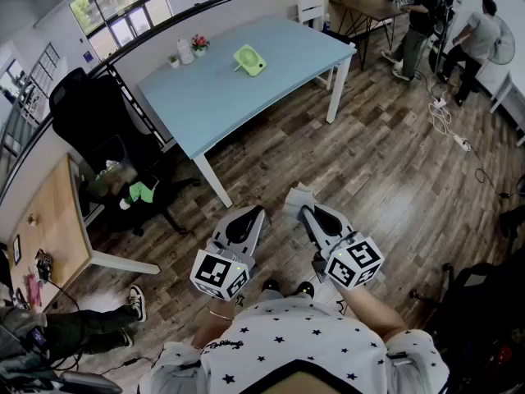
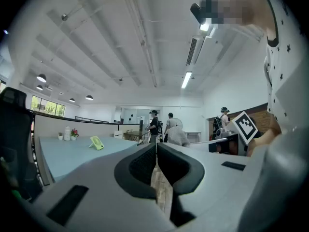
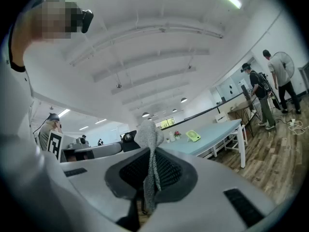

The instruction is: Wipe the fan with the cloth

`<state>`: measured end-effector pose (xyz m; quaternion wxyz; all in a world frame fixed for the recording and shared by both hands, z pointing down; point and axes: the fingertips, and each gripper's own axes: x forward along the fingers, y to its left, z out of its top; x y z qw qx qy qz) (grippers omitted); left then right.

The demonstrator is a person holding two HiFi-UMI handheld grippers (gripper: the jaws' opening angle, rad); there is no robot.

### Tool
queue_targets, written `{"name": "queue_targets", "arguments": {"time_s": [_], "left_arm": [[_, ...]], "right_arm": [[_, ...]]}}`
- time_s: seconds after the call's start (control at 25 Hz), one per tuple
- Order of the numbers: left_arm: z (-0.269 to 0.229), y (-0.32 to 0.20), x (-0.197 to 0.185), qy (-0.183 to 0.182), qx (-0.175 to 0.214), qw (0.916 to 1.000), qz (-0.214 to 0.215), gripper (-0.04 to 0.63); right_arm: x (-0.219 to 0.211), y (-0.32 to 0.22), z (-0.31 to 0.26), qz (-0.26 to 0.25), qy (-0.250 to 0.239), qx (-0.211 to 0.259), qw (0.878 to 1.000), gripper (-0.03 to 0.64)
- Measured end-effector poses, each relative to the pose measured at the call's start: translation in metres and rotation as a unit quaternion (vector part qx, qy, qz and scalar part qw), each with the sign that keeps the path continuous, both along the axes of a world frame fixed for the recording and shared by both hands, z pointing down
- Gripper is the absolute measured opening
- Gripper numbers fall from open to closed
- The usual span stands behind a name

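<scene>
A small green fan point(image 1: 249, 60) stands on the light-blue table point(image 1: 287, 56), far ahead of both grippers. It also shows as the fan point(image 2: 96, 142) in the left gripper view and the fan point(image 3: 193, 136) in the right gripper view. My right gripper point(image 1: 305, 213) is shut on a grey cloth point(image 1: 297, 196), held low over the wooden floor. The cloth point(image 3: 148, 141) sticks up out of the closed jaws. My left gripper point(image 1: 253, 213) hangs beside it, shut and empty, its jaws point(image 2: 156, 151) pressed together.
A black office chair point(image 1: 98, 125) stands left of the table, and a wooden desk point(image 1: 49, 220) further left. A small plant point(image 1: 199, 43) and a white bottle point(image 1: 184, 52) sit at the table's back edge. People point(image 1: 426, 19) stand at back right, with cables point(image 1: 447, 121) on the floor.
</scene>
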<state>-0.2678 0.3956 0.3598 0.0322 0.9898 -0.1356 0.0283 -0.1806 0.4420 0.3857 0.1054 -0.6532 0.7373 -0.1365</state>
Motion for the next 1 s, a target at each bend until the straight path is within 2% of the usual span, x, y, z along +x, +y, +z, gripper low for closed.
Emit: {"name": "queue_targets", "arguments": {"time_s": [0.2, 0.36, 0.76, 1.0], "left_arm": [[0.001, 0.006, 0.006, 0.01, -0.008, 0.9999, -0.006, 0.032], [0.004, 0.007, 0.008, 0.012, -0.014, 0.9998, -0.012, 0.032], [0.005, 0.016, 0.026, -0.004, -0.008, 0.9998, -0.017, 0.032], [0.002, 0.018, 0.035, -0.006, -0.002, 0.9994, -0.034, 0.032]], "right_arm": [[0.006, 0.004, 0.002, -0.006, 0.003, -0.009, 1.0, 0.026], [0.004, 0.006, -0.004, -0.021, 0.006, 0.008, 1.0, 0.027], [0.025, 0.009, 0.001, -0.02, -0.019, 0.013, 1.0, 0.029], [0.039, 0.007, 0.003, -0.031, -0.027, 0.016, 0.999, 0.029]]}}
